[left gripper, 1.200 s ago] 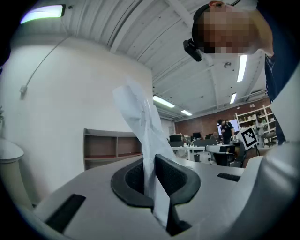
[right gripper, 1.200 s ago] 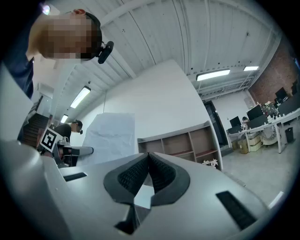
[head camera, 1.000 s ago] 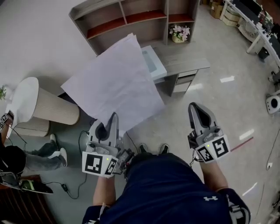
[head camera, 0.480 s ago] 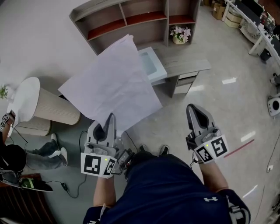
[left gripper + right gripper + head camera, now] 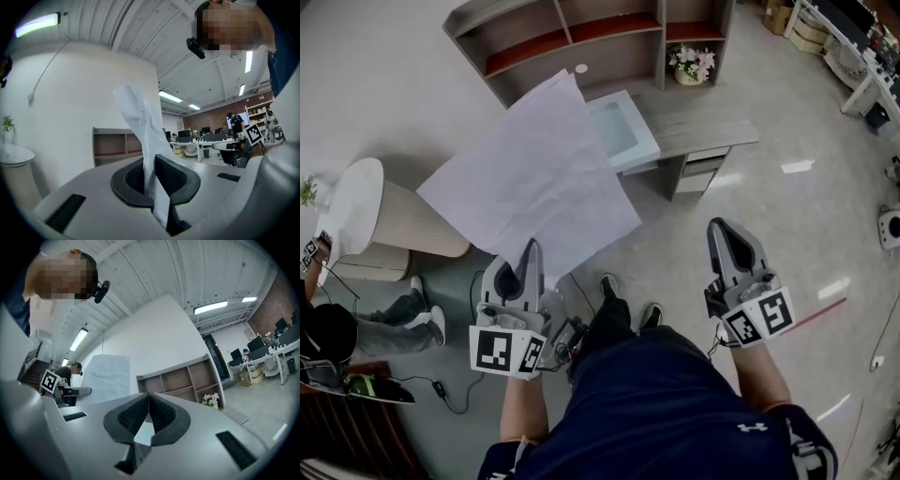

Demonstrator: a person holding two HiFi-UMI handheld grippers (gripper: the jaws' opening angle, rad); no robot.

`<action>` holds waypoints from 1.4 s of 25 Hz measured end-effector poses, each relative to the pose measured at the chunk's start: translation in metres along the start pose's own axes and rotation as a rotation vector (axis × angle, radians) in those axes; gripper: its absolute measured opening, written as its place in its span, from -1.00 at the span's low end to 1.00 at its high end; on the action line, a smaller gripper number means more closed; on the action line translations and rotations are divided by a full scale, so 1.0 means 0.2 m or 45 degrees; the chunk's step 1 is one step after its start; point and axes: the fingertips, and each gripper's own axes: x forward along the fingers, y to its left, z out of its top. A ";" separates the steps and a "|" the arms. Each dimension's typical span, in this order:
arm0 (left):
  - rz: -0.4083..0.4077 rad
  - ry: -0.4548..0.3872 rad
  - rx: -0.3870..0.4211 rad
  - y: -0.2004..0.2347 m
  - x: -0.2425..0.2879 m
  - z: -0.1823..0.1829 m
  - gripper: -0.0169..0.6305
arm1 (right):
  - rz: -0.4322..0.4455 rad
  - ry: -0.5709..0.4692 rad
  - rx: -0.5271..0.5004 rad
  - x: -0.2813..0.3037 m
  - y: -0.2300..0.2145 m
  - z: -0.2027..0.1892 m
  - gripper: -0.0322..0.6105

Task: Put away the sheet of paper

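Overhead, the sheet of paper (image 5: 534,178) hides part of the tray (image 5: 630,131).

Right gripper (image 5: 148,395), jaws together and empty, sheet of paper (image 5: 108,376) left, shelf unit (image 5: 180,379) behind

Bare floor (image 5: 806,216) right, desk (image 5: 703,136) ahead, shelf (image 5: 628,56) beyond, stand (image 5: 412,230) perhaps close left

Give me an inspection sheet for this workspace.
Surface: grey desk, top mostly bare, white tray on it.
Job's things: sheet, creased, held up in the air short of the desk.
Clutter: flowers by the shelf.
Grippers: left gripper shut on the sheet's near edge; right gripper shut, empty.
Cables: black cable on the floor at left.
Surroundings: round white table, another person at left.
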 end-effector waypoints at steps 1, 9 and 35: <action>0.003 0.002 -0.001 0.02 0.01 -0.01 -0.84 | -0.001 0.002 0.002 0.02 -0.01 -0.01 -0.85; -0.023 0.009 -0.006 0.16 0.19 -0.05 -0.84 | -0.049 0.016 -0.001 0.20 -0.09 -0.04 -0.85; -0.168 0.000 0.009 0.86 0.78 -0.15 -0.84 | -0.217 0.067 -0.014 0.99 -0.12 -0.12 -0.85</action>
